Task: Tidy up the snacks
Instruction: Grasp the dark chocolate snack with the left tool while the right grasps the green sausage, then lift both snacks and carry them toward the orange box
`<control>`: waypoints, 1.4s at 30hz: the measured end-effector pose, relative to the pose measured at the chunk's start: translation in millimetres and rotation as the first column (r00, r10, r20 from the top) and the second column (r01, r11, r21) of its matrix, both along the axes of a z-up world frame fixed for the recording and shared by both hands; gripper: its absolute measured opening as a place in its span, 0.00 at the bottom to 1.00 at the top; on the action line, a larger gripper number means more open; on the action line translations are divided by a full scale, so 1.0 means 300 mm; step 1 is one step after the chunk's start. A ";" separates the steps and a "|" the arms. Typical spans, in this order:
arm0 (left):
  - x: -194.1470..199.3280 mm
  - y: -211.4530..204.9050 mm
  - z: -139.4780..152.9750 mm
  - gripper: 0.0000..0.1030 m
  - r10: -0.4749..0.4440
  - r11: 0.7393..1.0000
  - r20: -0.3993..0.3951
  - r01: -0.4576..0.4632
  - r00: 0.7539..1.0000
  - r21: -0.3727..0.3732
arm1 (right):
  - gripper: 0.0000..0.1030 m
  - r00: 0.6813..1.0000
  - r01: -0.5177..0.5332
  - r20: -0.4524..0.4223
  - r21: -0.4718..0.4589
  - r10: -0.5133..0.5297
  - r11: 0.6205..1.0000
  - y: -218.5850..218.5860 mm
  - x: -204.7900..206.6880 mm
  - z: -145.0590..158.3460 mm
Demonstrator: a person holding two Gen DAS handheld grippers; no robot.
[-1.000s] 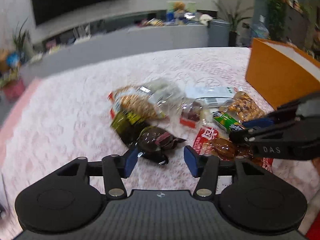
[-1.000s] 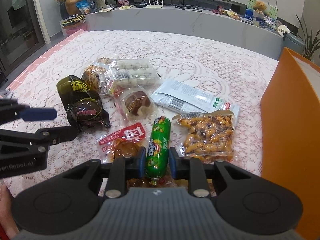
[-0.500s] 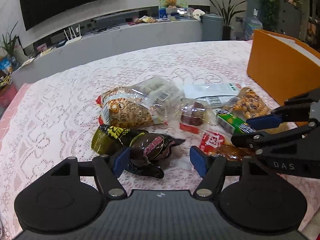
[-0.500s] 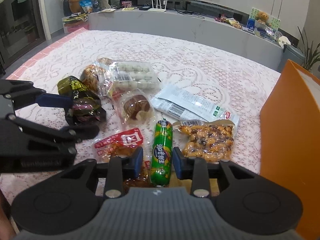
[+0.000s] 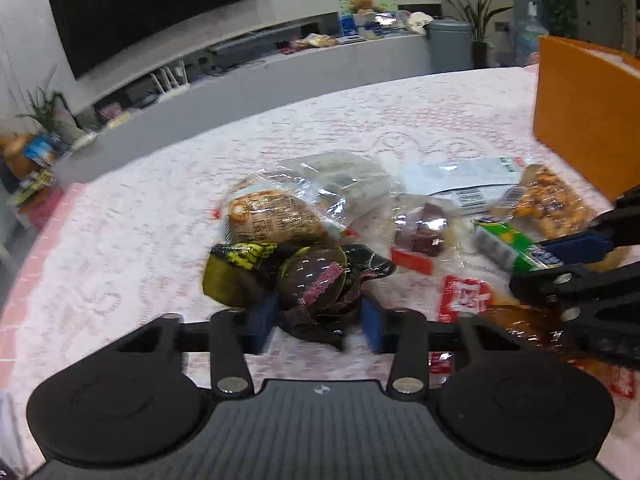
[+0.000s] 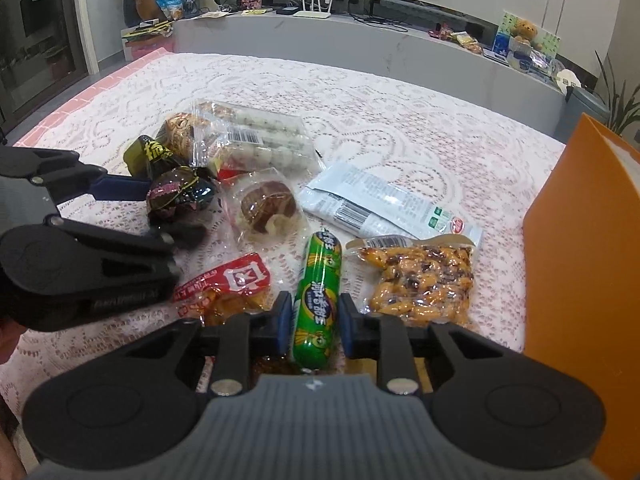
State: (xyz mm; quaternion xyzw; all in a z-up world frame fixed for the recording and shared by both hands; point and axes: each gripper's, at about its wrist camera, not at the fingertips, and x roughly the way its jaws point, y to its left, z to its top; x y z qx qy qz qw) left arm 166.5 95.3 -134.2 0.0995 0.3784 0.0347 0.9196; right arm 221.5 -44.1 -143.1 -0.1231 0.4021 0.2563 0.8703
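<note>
Several snack packs lie on a lace tablecloth (image 6: 400, 120). My left gripper (image 5: 318, 322) has its blue pads around a dark round wrapped snack (image 5: 320, 284), also seen in the right wrist view (image 6: 180, 196); the pads touch or nearly touch its sides. My right gripper (image 6: 314, 320) is shut on a green sausage stick (image 6: 318, 288), which also shows in the left wrist view (image 5: 508, 246). An orange box (image 6: 584, 260) stands at the right.
Beside these lie a black-and-yellow pack (image 5: 236, 268), a bag of white balls (image 6: 256, 140), a brown bun in clear wrap (image 6: 268, 208), a red pack (image 6: 228, 284), a nut pack (image 6: 420, 280) and a grey-white pack (image 6: 380, 204).
My left gripper moved forward onto the dark round snack and its fingers narrowed around it. My right gripper stayed on the green sausage stick, with the stick lying deeper between the fingers.
</note>
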 end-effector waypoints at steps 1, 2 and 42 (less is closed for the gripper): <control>-0.003 0.005 0.003 0.45 0.006 1.000 0.001 -0.006 1.000 -0.016 | 0.21 1.000 0.002 -0.001 0.002 -0.002 1.000 -0.001 0.001 0.001; -0.007 0.009 0.007 0.45 0.013 1.000 0.002 -0.012 1.000 -0.027 | 0.21 1.000 0.004 0.000 0.002 -0.004 1.000 -0.001 0.000 0.002; -0.278 0.079 0.252 0.37 0.181 0.744 -0.007 -0.141 0.983 -0.653 | 0.20 0.999 -0.033 -0.009 0.148 0.034 0.989 -0.102 -0.169 0.195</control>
